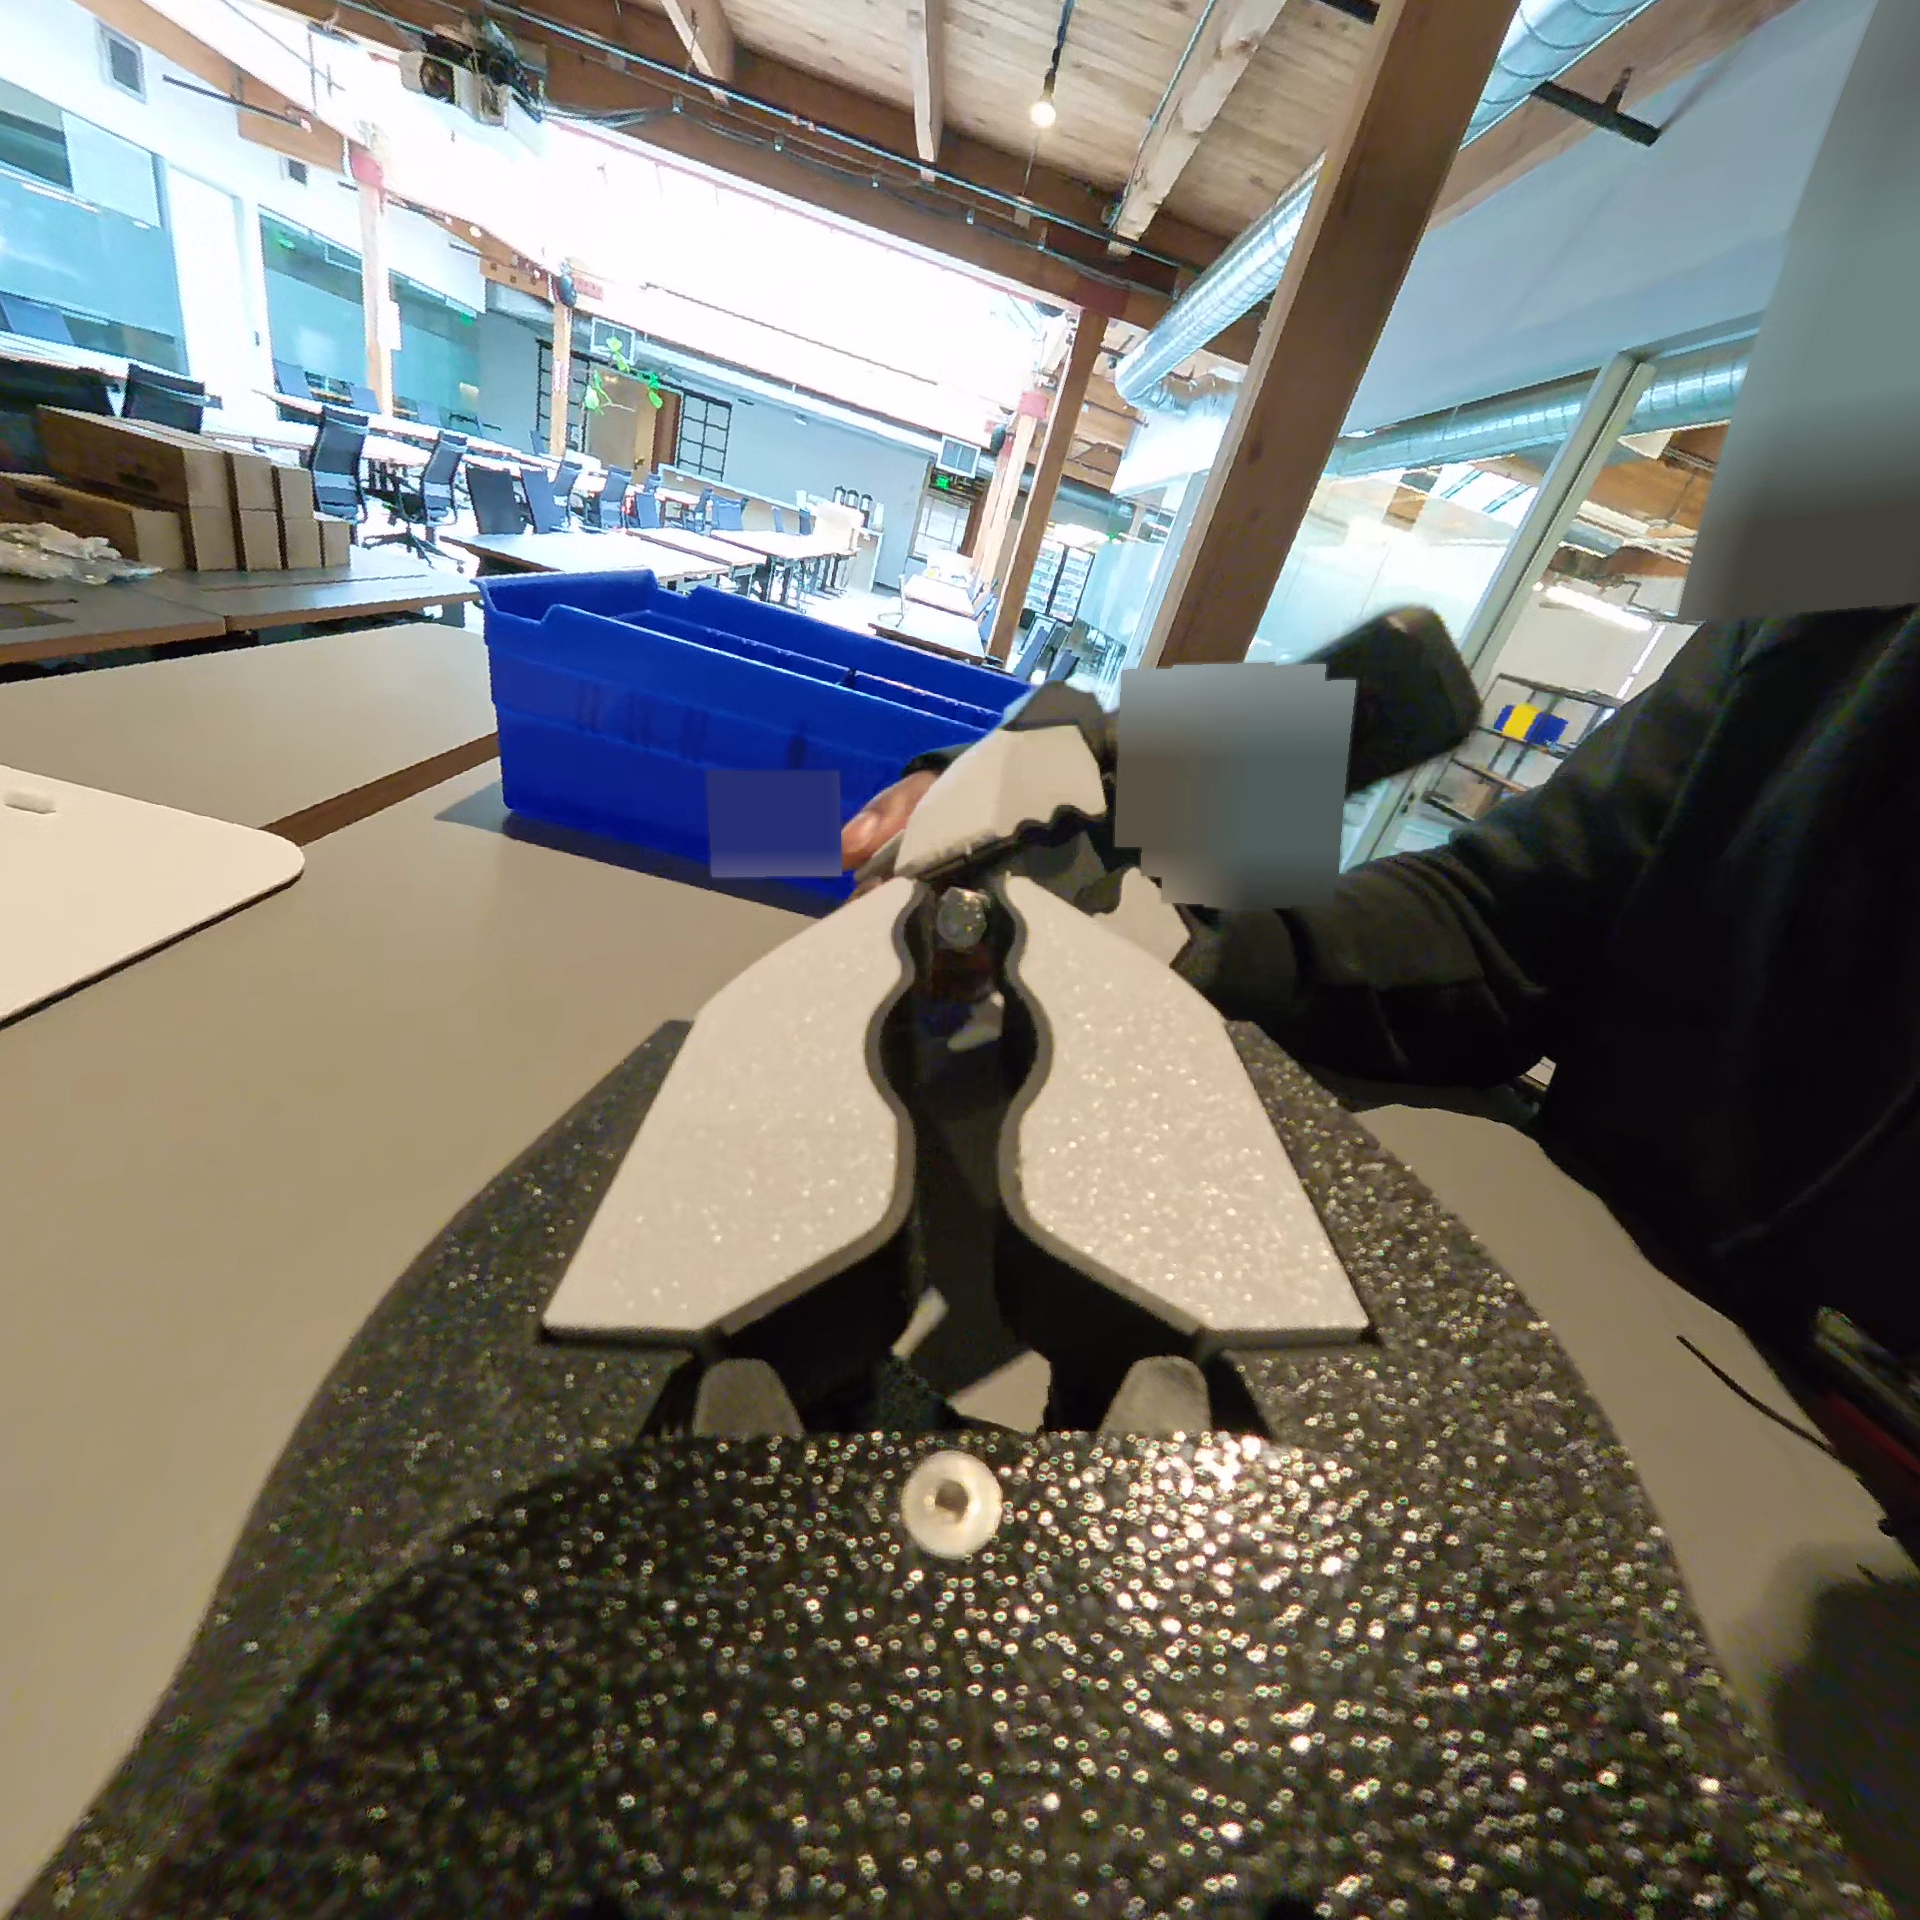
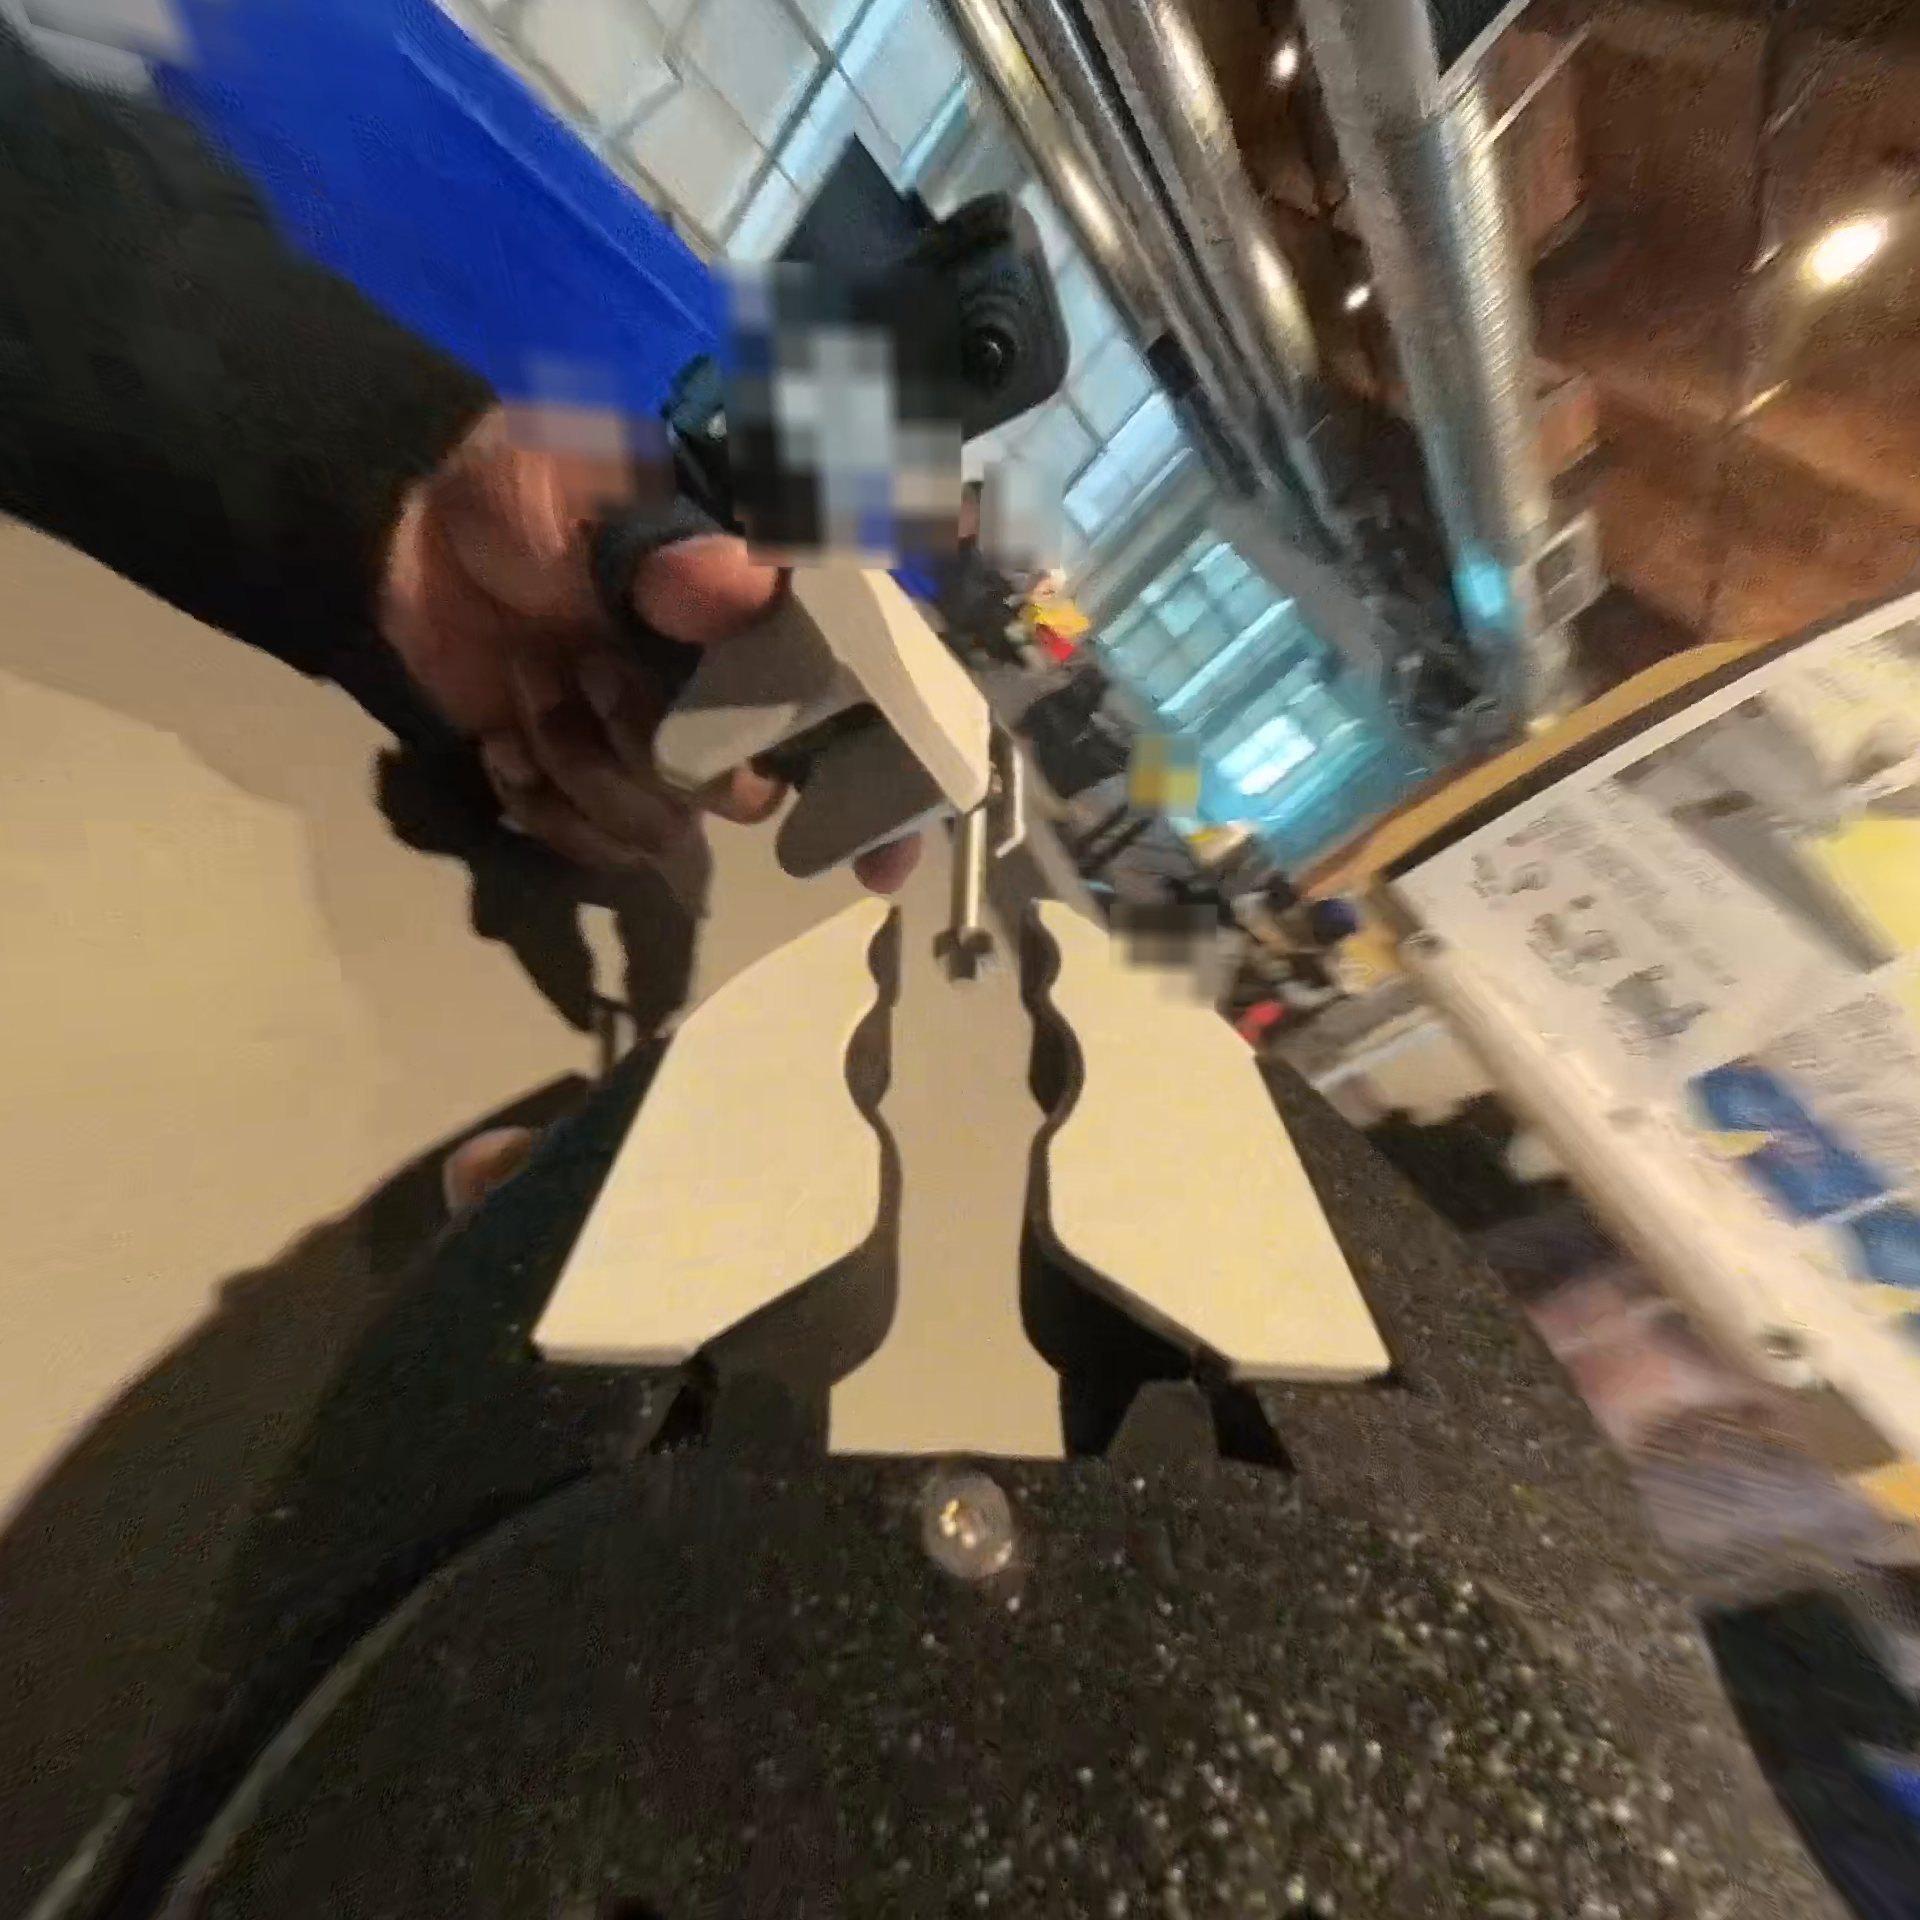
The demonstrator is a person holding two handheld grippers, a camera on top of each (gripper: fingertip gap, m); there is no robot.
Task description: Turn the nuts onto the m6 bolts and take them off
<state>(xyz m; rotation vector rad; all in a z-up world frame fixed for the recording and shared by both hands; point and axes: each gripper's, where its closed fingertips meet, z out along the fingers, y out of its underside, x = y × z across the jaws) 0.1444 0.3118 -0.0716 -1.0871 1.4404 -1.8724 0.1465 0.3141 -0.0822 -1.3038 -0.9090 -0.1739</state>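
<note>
My left gripper (image 1: pixel 961 904) is shut on a silver bolt (image 1: pixel 961 920) held at its fingertips above the grey table (image 1: pixel 312 1143). In the right wrist view, the left gripper (image 2: pixel 883 727) holds the bolt (image 2: pixel 975 852) by one end, with the shaft pointing toward my right gripper (image 2: pixel 961 925). A wider silver piece (image 2: pixel 961 951) sits on the shaft's free end; I cannot tell whether it is the nut or the head. The right gripper's fingers stand apart on either side of that piece without touching it. The right gripper also shows in the left wrist view (image 1: pixel 997 800), just beyond the bolt.
A blue plastic bin (image 1: pixel 675 727) stands on the table behind the grippers and also shows in the right wrist view (image 2: pixel 416 156). A white board (image 1: pixel 125 883) lies at the left. A person's black sleeve (image 1: pixel 1662 935) fills the right side. A wooden post (image 1: pixel 1330 364) rises behind.
</note>
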